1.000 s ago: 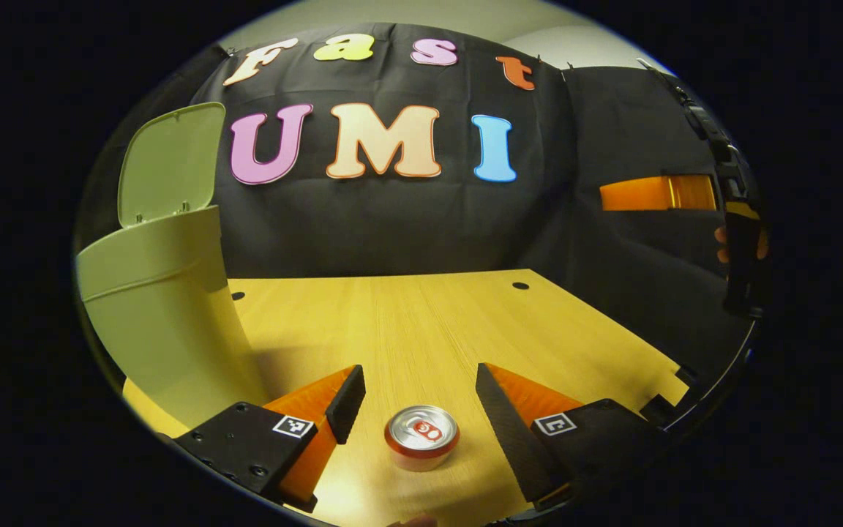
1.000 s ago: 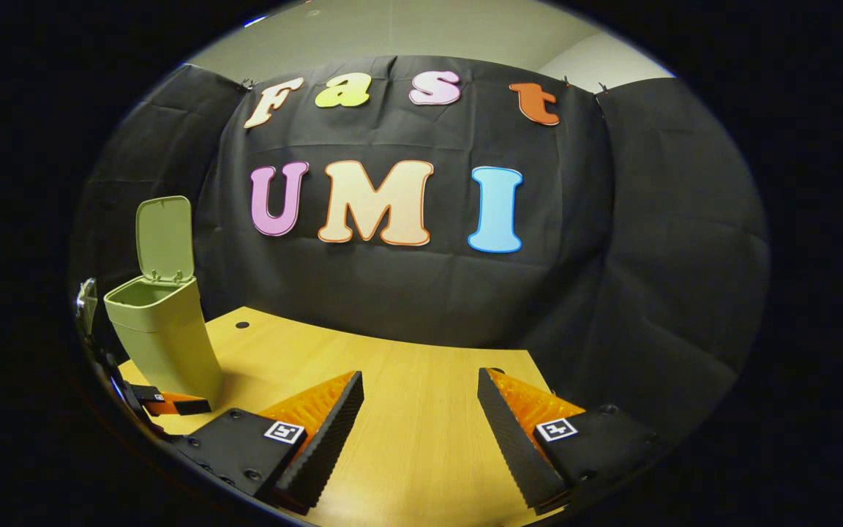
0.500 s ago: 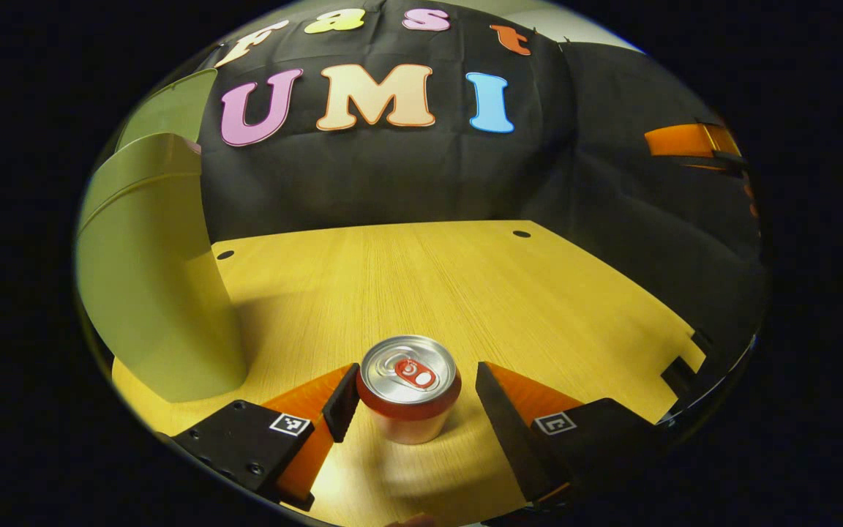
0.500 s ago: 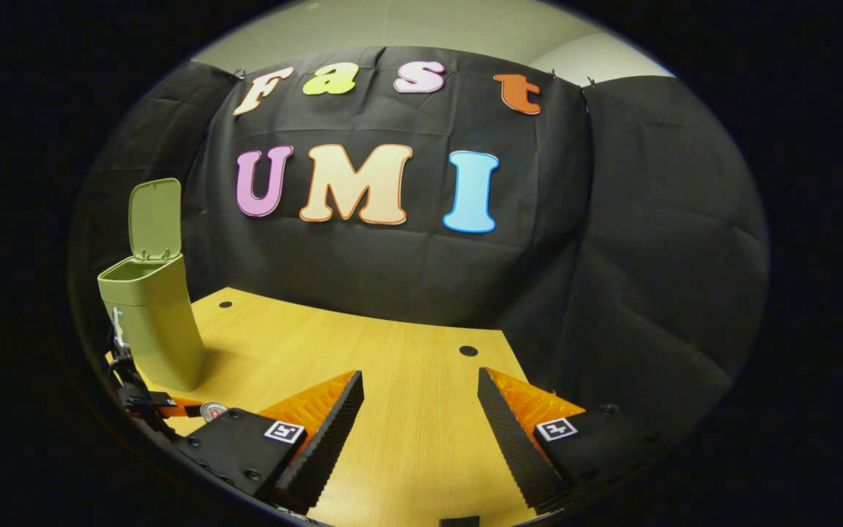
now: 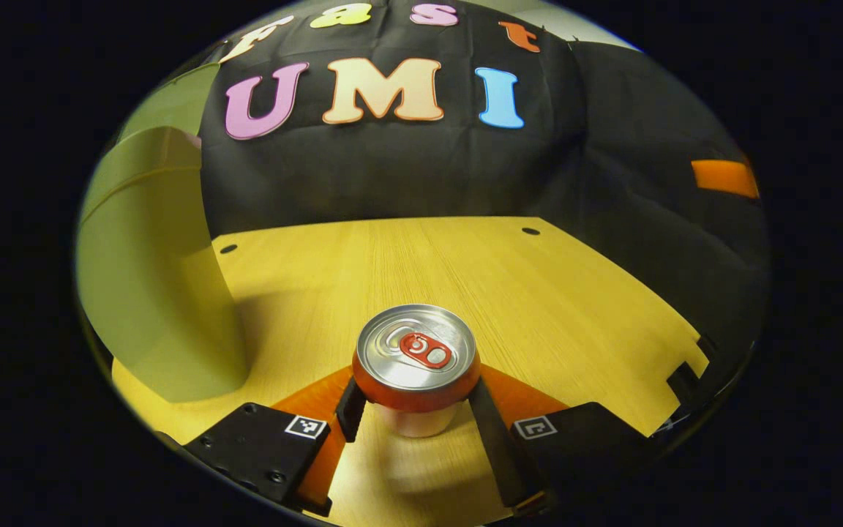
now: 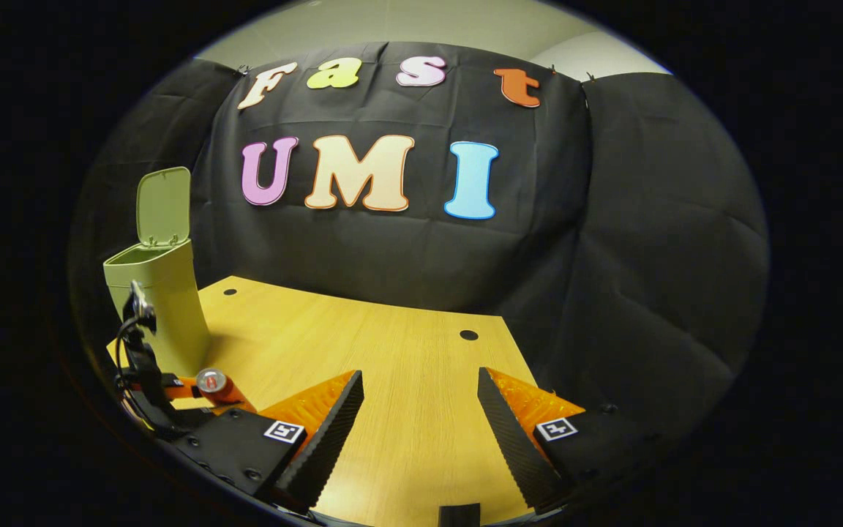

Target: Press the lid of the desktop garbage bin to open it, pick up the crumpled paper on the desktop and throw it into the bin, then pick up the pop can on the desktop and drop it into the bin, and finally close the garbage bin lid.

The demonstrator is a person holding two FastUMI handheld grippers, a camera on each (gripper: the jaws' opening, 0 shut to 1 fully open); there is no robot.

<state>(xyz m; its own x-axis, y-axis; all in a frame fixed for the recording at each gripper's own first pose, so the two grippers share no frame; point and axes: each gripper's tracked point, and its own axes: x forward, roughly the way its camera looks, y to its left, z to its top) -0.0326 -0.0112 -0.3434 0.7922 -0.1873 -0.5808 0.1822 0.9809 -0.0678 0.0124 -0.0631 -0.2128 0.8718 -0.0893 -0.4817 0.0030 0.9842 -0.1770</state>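
Pop can (image 5: pixel 416 362) stands upright on the wooden desktop (image 5: pixel 465 271), clamped between the two fingers of my left gripper (image 5: pixel 414 410), which press on its sides below the rim. Just to the can's left stands the green garbage bin (image 5: pixel 151 278); in the right gripper view its lid (image 6: pixel 163 205) is raised upright behind the open mouth. My right gripper (image 6: pixel 420 432) hangs over bare desktop well to the can's right, fingers spread wide and holding nothing.
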